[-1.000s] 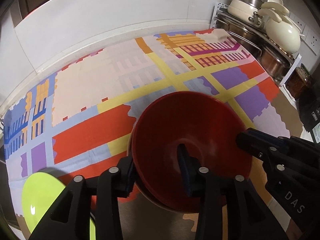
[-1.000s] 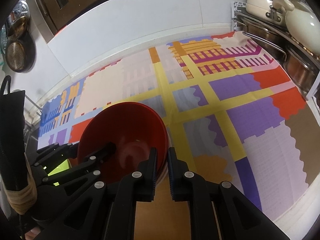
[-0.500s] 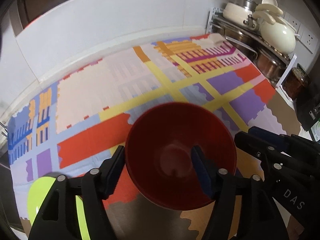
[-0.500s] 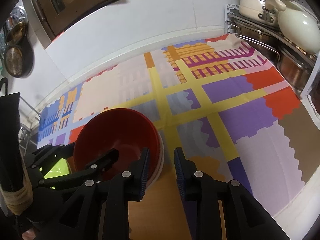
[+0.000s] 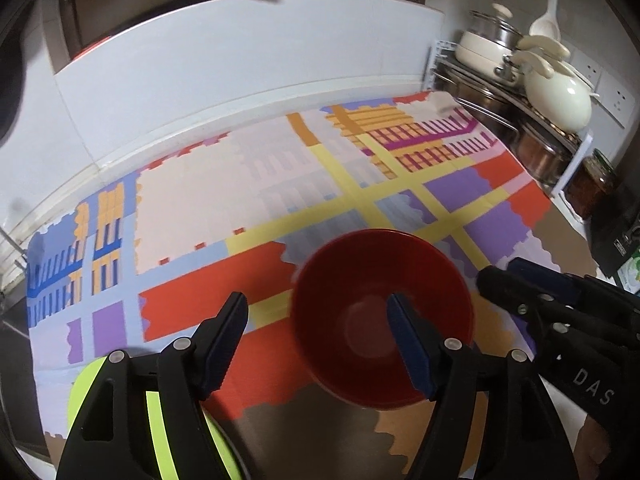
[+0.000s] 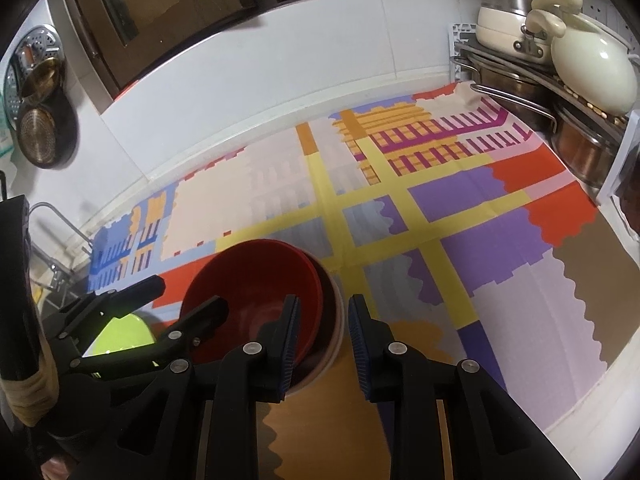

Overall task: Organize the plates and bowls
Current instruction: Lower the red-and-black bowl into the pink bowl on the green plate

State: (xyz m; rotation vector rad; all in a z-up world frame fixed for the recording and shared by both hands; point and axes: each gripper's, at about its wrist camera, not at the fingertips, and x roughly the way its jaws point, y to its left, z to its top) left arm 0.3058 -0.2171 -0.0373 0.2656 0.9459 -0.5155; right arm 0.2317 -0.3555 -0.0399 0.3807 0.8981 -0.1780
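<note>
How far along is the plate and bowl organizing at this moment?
Done: the glossy red bowl sits nested in a pale bowl on the patterned tablecloth. In hand: nothing; the left tool is open around the red bowl's near-left rim, and the right tool is opening with the stack's rim between its unpressed pads. Left: the lime-green plate lies apart.

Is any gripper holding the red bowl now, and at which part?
No. Both have let go: the left gripper is open around the red bowl's rim, and the right gripper is opening beside it.
</note>
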